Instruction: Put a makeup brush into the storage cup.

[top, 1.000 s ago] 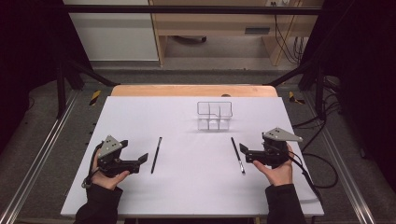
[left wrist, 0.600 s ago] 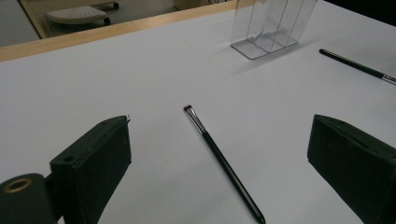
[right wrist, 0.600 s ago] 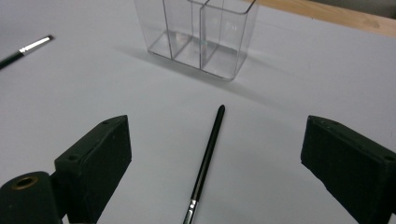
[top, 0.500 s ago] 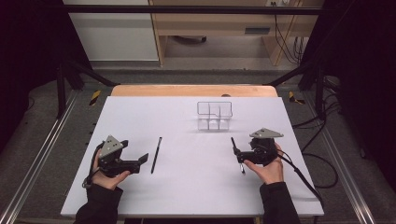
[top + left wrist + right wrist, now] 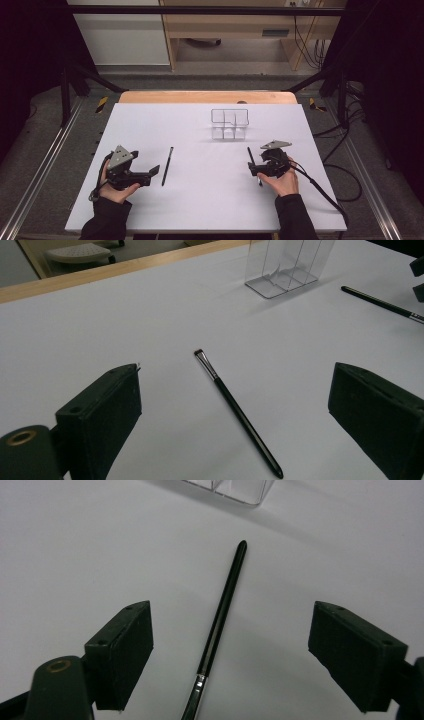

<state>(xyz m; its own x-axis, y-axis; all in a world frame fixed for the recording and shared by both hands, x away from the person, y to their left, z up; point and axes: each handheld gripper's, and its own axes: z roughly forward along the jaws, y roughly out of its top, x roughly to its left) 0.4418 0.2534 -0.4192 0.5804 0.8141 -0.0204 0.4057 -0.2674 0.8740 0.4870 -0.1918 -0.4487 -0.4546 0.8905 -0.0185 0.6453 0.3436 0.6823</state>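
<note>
2 black makeup brushes: one left (image 5: 166, 166), one right (image 5: 251, 157). 1 clear acrylic organizer (image 5: 229, 123). 1 white table (image 5: 200, 210).

Beyond the white table (image 5: 150, 125), a wooden desk (image 5: 225, 27) and white cabinet (image 5: 120, 35) stand on grey floor (image 5: 40, 145), with dark surroundings.

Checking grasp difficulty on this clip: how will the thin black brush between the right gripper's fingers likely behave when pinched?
The brush looks slim and round-handled, so it may roll off the flat white table. It lies flat, leaving little to pinch. It appears straight and probably stiff and light. The right gripper is open astride it.
</note>
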